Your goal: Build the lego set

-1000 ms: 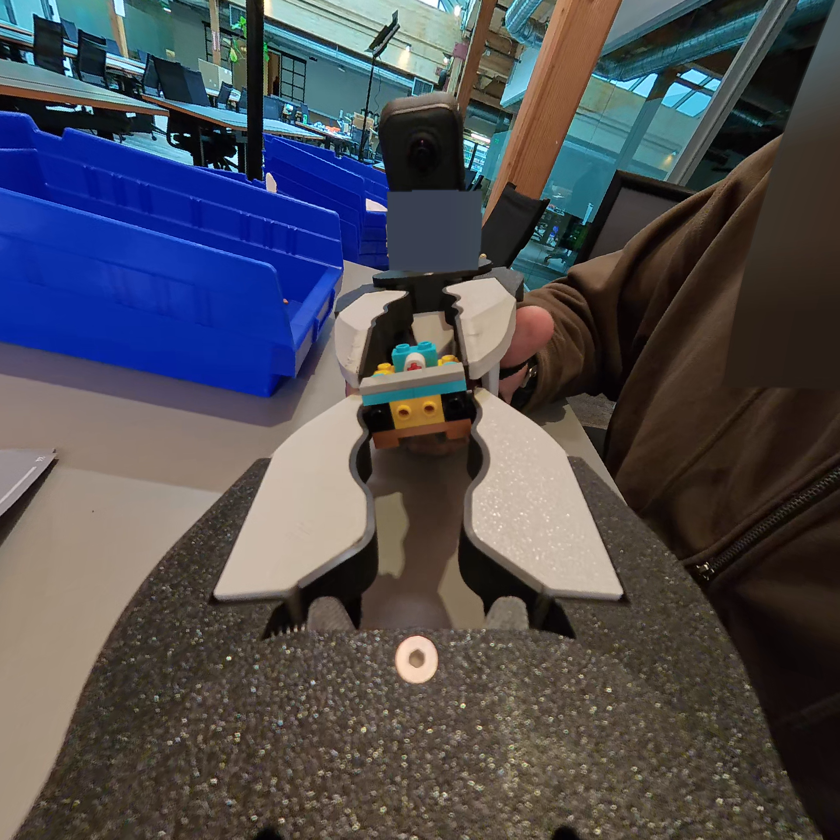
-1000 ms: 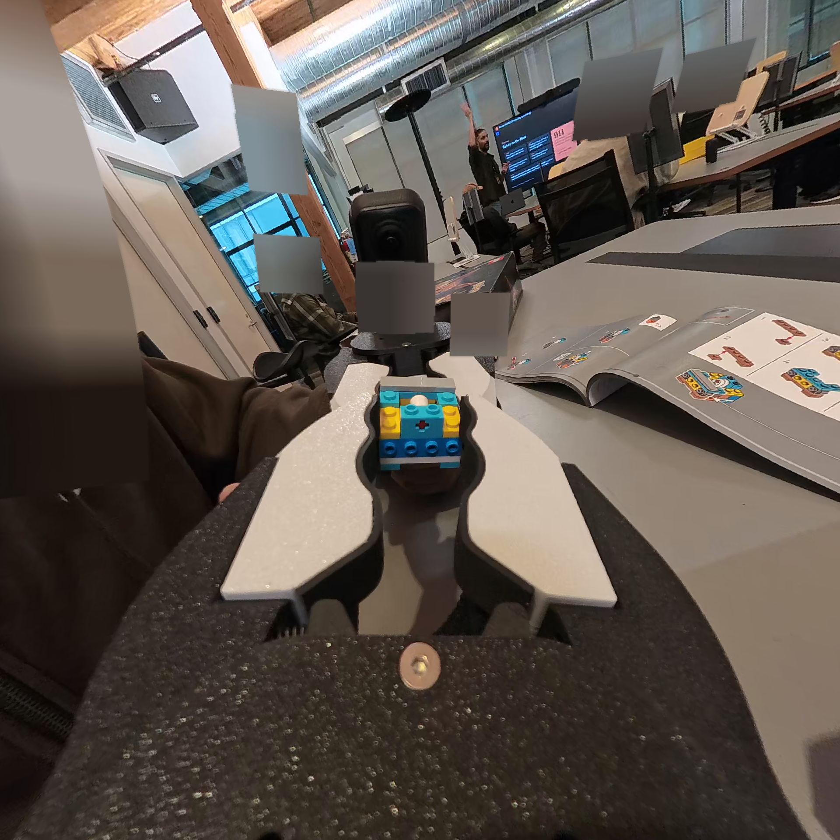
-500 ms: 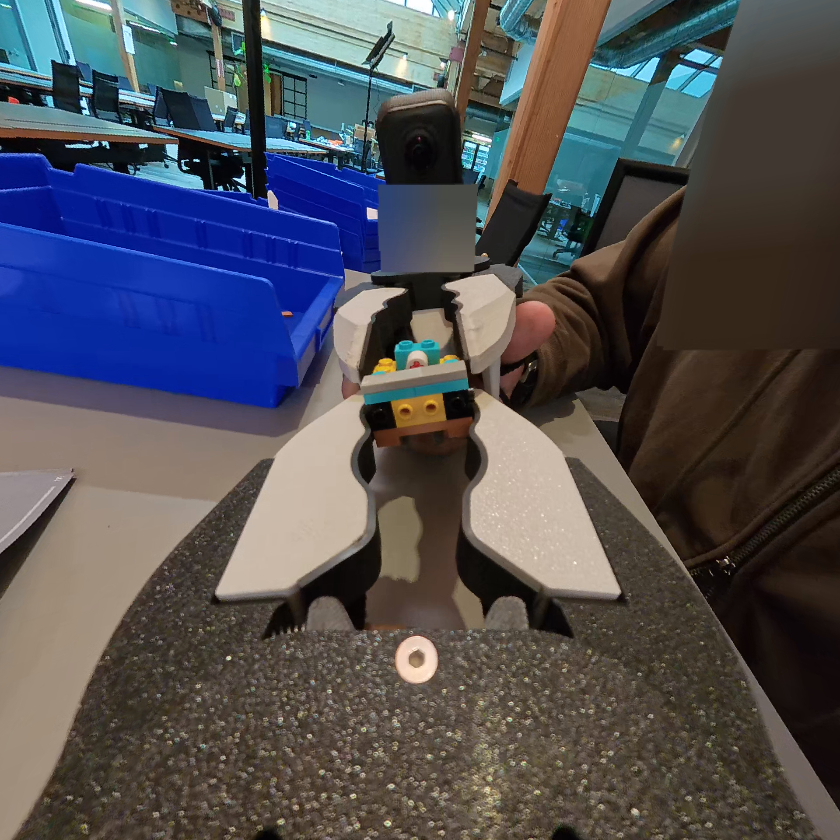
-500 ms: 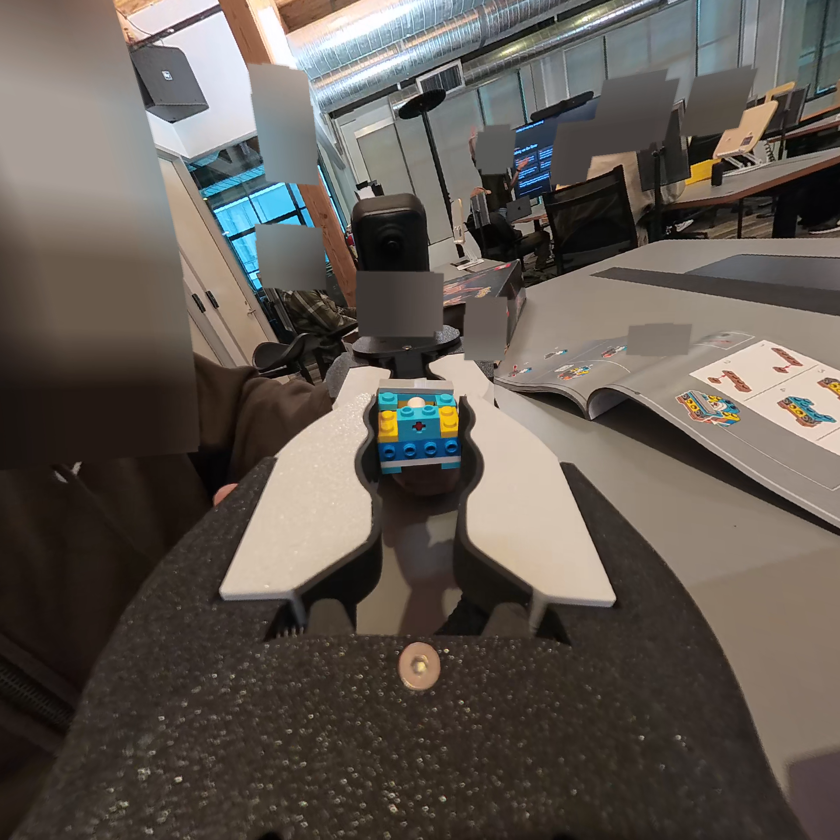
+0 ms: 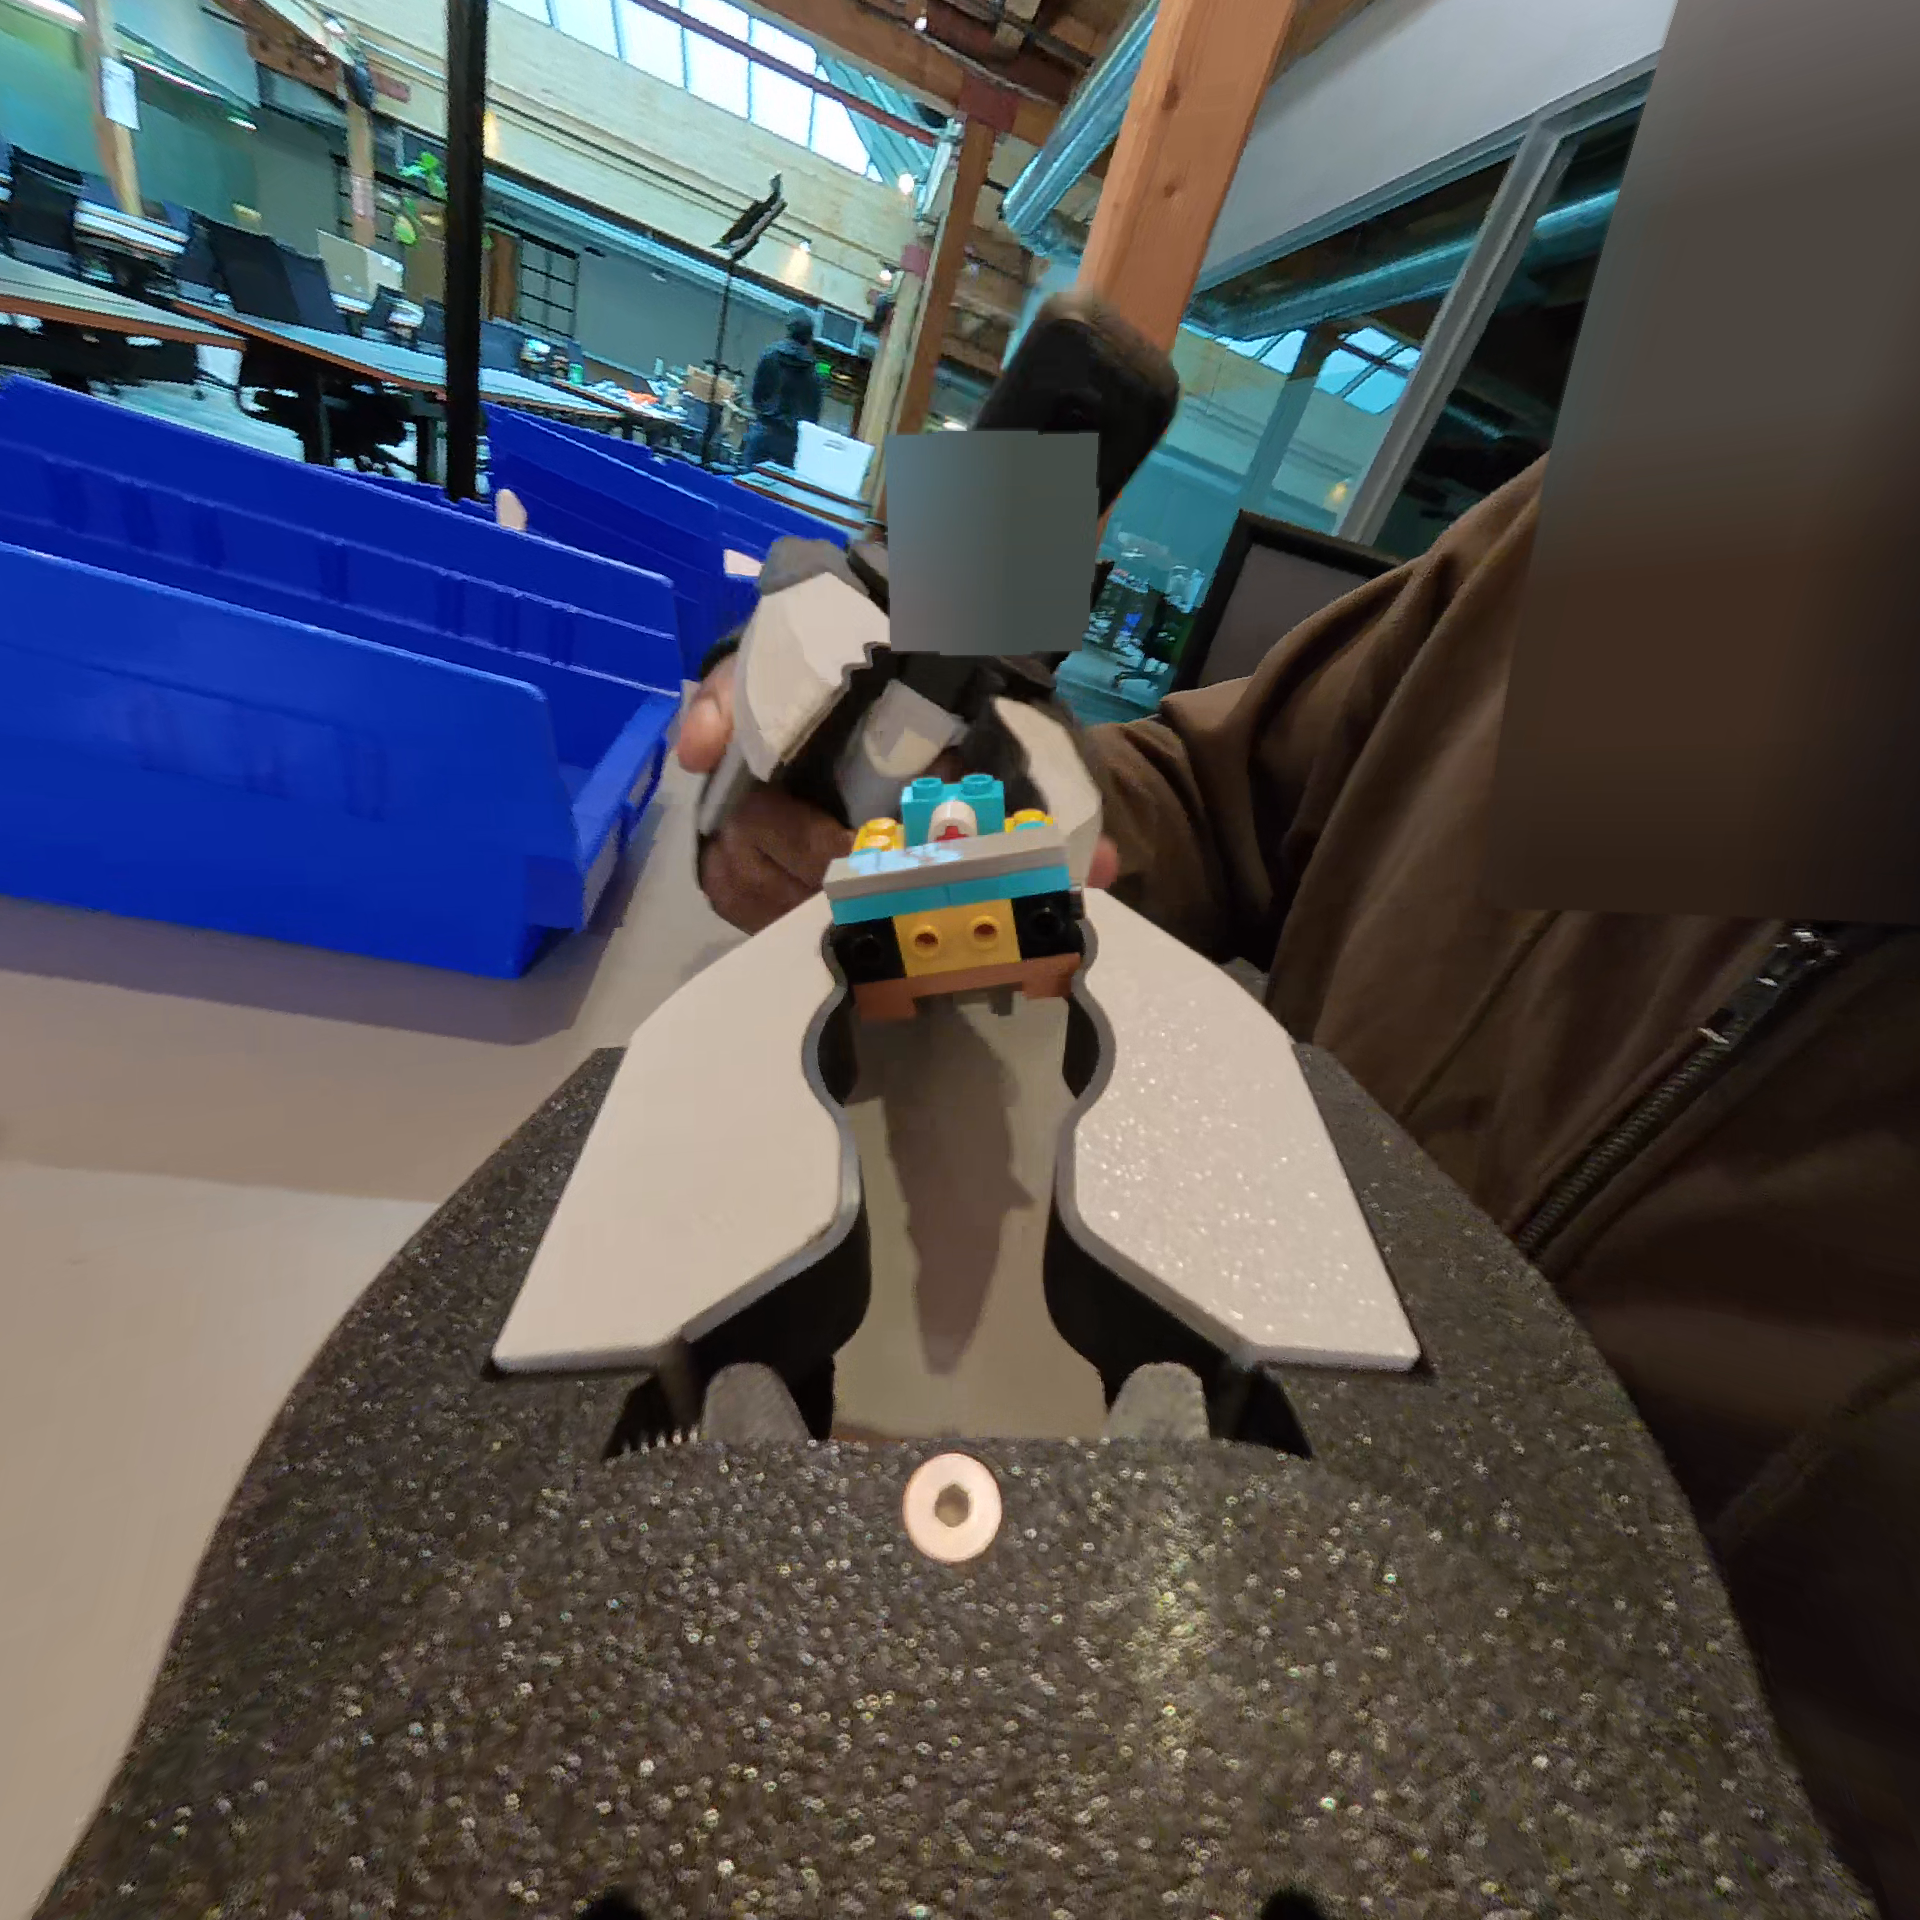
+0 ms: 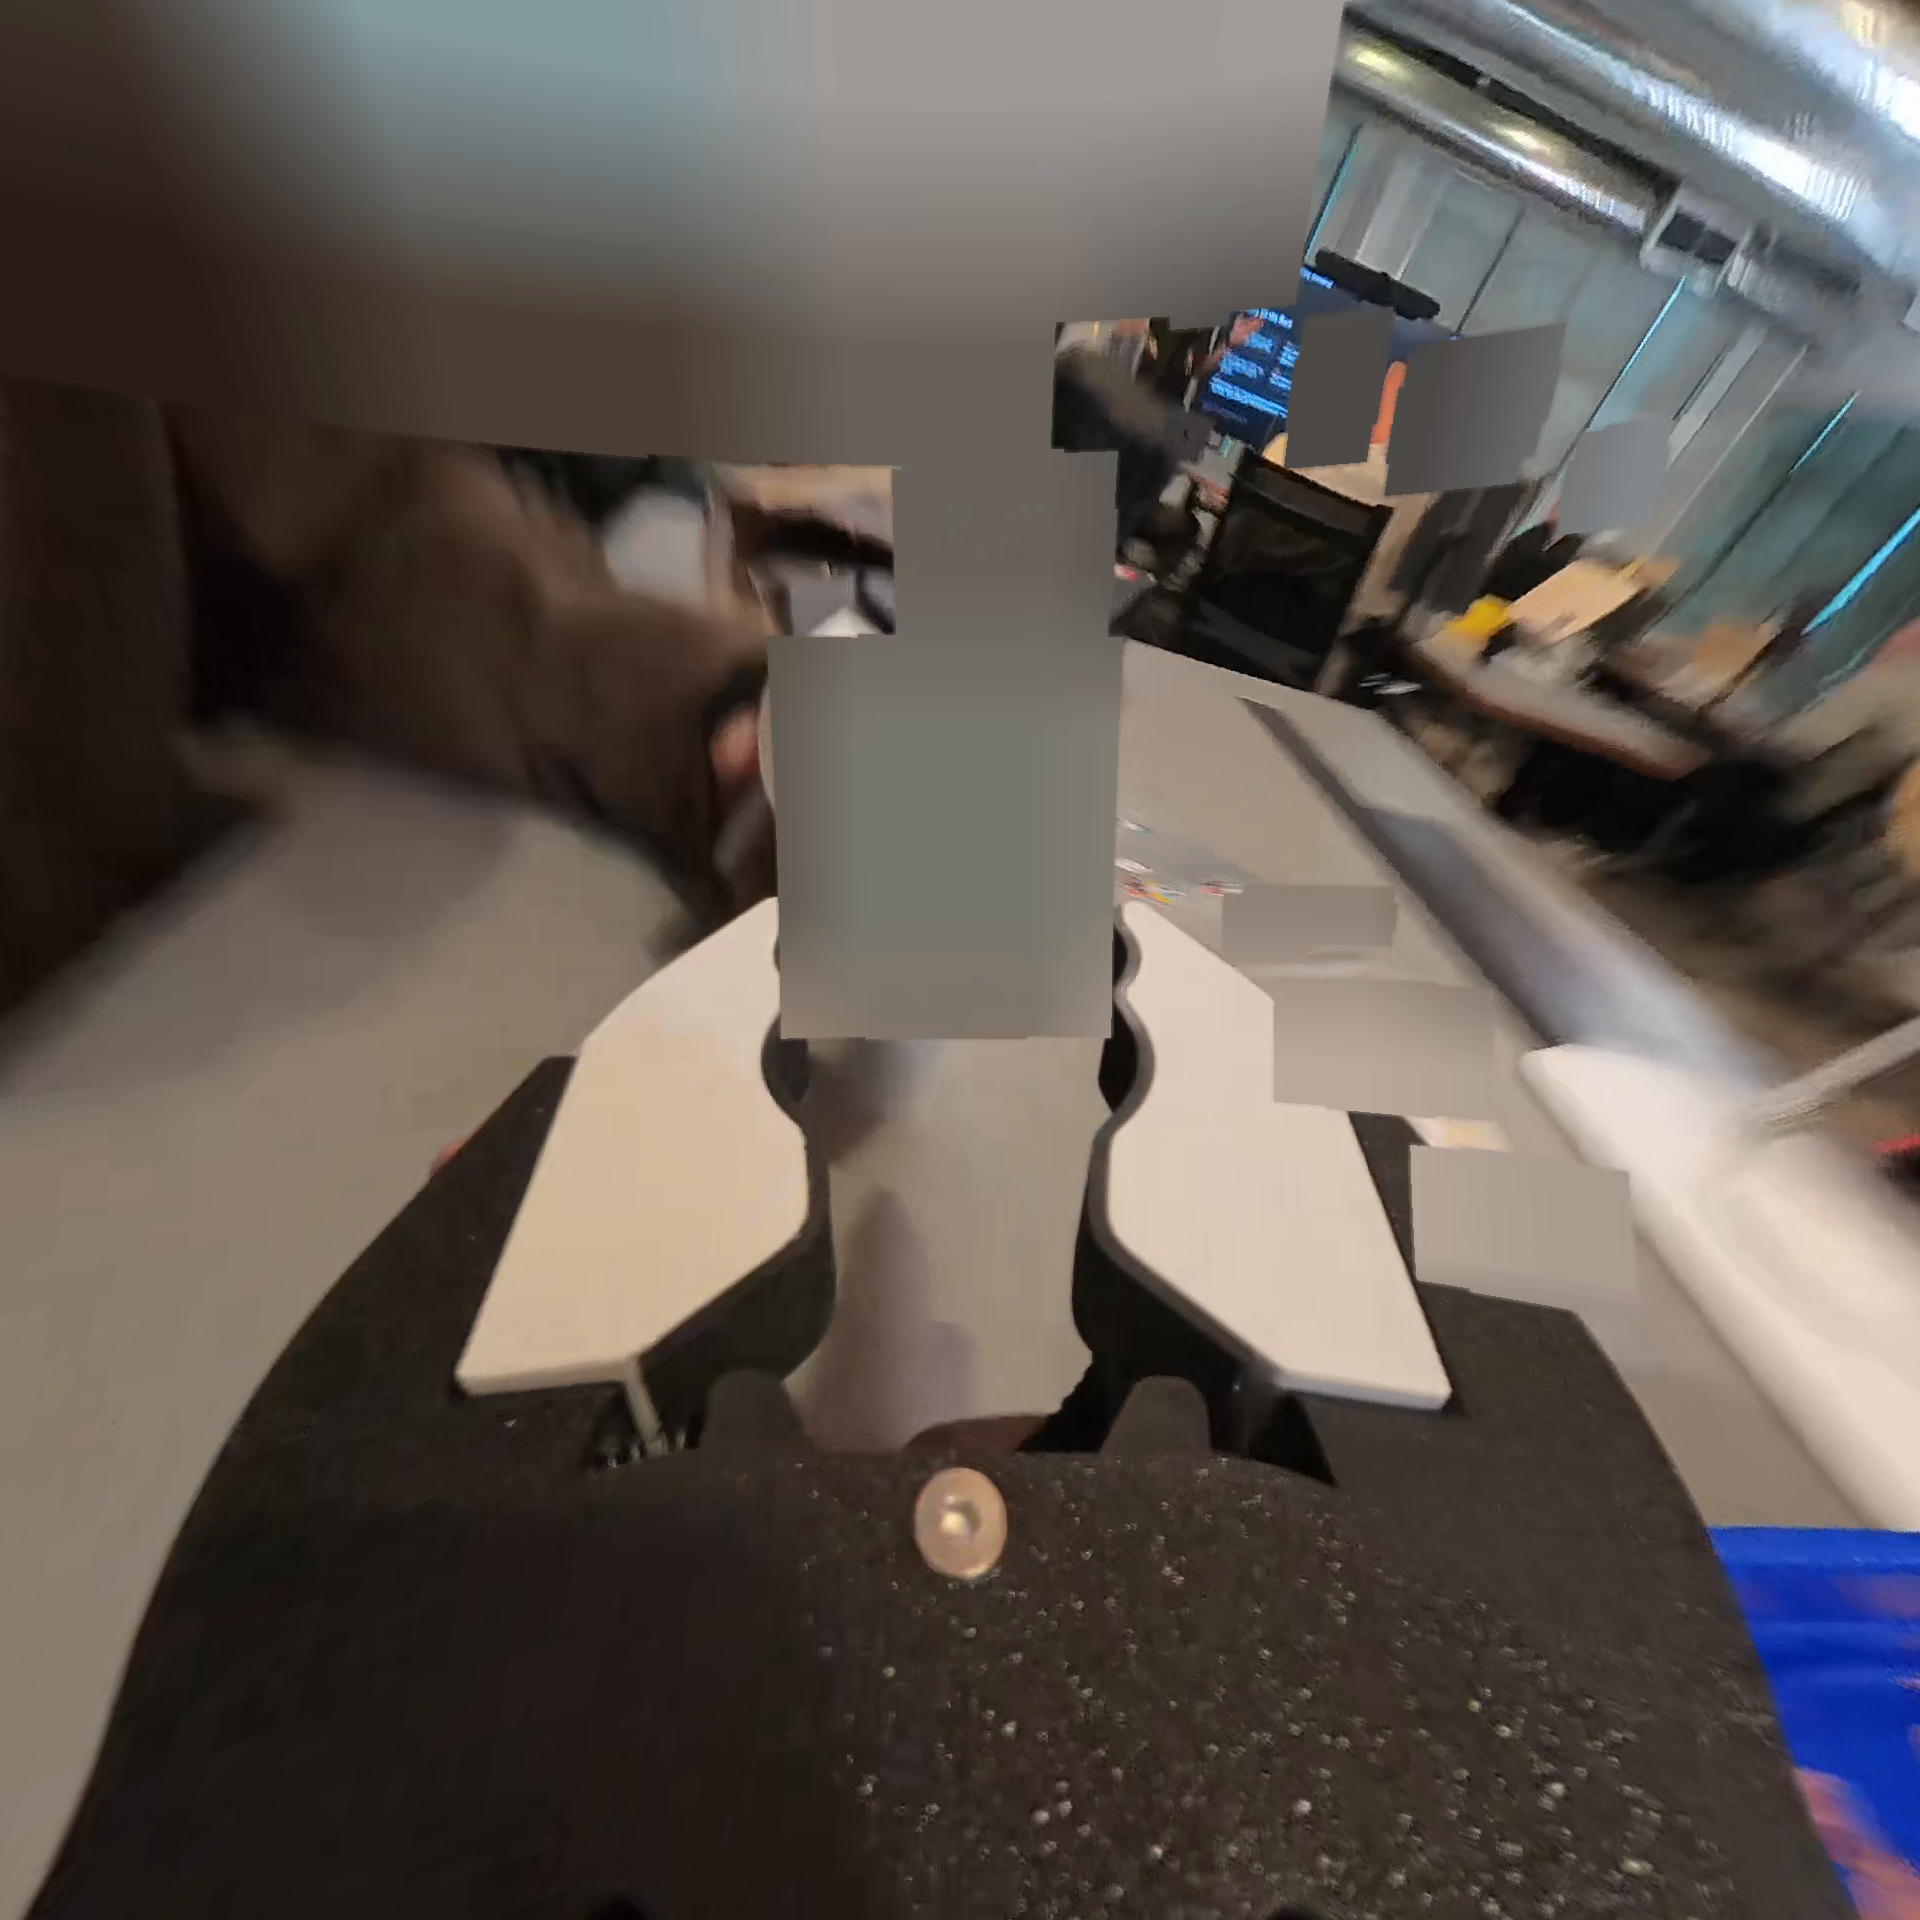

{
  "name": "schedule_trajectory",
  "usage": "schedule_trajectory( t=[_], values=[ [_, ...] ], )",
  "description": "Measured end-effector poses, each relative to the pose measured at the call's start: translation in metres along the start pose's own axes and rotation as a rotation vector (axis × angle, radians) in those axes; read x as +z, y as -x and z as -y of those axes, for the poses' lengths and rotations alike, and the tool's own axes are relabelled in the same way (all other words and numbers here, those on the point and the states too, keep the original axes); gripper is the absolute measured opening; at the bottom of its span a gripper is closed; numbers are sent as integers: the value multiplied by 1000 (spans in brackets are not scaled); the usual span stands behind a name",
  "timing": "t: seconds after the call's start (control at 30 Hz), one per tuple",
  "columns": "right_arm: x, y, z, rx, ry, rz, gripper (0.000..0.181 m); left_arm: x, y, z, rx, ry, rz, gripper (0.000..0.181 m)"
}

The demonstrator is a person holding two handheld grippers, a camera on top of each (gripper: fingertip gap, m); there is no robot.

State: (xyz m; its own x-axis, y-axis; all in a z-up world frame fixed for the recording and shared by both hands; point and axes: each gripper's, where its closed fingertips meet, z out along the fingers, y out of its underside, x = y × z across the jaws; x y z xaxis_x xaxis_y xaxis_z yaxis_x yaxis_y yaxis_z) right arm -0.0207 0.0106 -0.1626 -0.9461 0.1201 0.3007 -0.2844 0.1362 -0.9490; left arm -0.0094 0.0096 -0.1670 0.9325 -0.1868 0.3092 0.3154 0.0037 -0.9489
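My left gripper [image 5: 956, 935] is shut on a small lego build [image 5: 951, 894] and holds it above the table. The build has a brown base, yellow and black bricks, a teal and grey layer, and a teal block on top. My right gripper [image 5: 914, 727] shows just behind the build, rolled to one side, with its fingers spread. In the right wrist view, which is motion-blurred, a patch covers the tips of my right gripper [image 6: 951, 966]. Its fingers [image 6: 665, 1164] stand wider apart, and no brick shows between them below the patch.
Blue bins [image 5: 312, 727] stand in rows at the left on the grey table [image 5: 208, 1143]. A person's brown jacket sleeve [image 5: 1351, 779] fills the right side. In the right wrist view a blue bin corner [image 6: 1829, 1662] and a blurred white object [image 6: 1662, 1143] lie to the right. Less than 4 cm separates the two grippers' tips.
The right gripper, shut on the build's far end before, has widened its fingers, rolled and swung away, blurring its view. The left gripper still holds the build, now slightly tilted.
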Motion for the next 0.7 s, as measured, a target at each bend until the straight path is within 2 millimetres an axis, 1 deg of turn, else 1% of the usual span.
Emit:
schedule_trajectory(
  t=[0.1,0.2,0.27,0.43,0.6,0.7],
  values=[
    [1,7,-3,-224,71,-1,55,2,-10,-2,-8,10,-64,37],
    [7,17,-6,-324,96,34,55,5,-18,-8,-12,45,-113,37],
    [11,20,-7,-374,100,35,55,8,-21,-12,-20,69,-130,37],
    [13,24,-1,-430,62,39,52,9,-22,-18,-48,97,-141,37],
    [12,31,0,-468,62,82,40,8,-24,-20,-57,107,-162,37],
    [14,36,-1,-478,66,99,37,9,-26,-23,-57,123,-173,37]
  ],
)
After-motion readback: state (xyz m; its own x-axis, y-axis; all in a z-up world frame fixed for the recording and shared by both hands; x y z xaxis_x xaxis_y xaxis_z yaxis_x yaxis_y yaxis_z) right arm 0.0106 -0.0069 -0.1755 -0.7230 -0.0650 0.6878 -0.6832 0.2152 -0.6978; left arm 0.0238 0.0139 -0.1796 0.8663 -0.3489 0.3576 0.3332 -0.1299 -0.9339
